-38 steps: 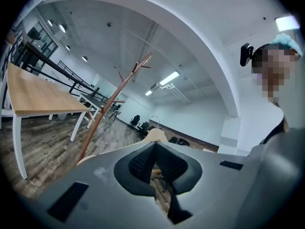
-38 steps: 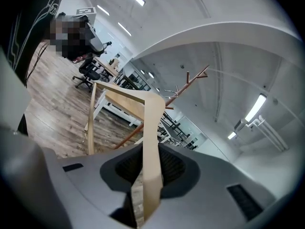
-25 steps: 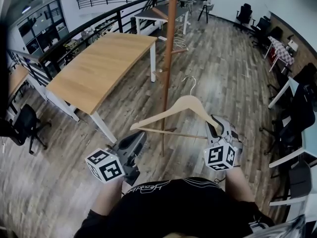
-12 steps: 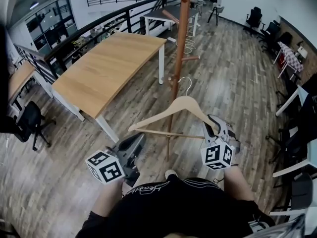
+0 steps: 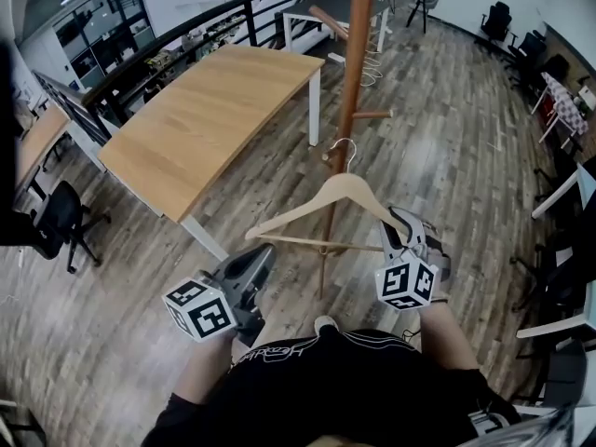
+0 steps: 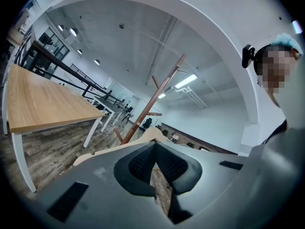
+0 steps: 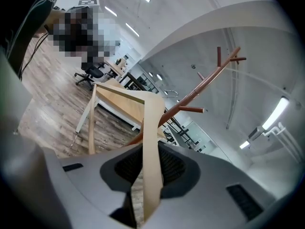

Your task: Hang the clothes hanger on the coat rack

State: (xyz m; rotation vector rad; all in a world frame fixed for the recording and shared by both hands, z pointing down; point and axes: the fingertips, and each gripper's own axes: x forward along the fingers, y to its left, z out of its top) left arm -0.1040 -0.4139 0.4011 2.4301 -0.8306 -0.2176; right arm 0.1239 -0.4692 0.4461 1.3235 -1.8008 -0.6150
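A pale wooden clothes hanger [image 5: 326, 205] with a metal hook [image 5: 345, 147] hangs in the air in the head view. My right gripper [image 5: 402, 236] is shut on its right arm; in the right gripper view the hanger [image 7: 151, 142] runs between the jaws. The brown wooden coat rack [image 5: 352, 82] stands just behind the hanger, its pegs [image 7: 190, 109] showing past the hanger. My left gripper [image 5: 250, 273] is shut, holds nothing and sits below the hanger's left end. In the left gripper view the rack [image 6: 152, 101] rises ahead.
A long wooden table [image 5: 205, 119] with white legs stands left of the rack. A black railing [image 5: 186, 49] runs behind it. Office chairs [image 5: 56, 222] stand at the left, with more chairs and desks [image 5: 559, 184] along the right. The floor is wood plank.
The view has closed in on the coat rack. The hanger's hook now lies right against the pole in the picture. Both grippers keep their hold and pose.
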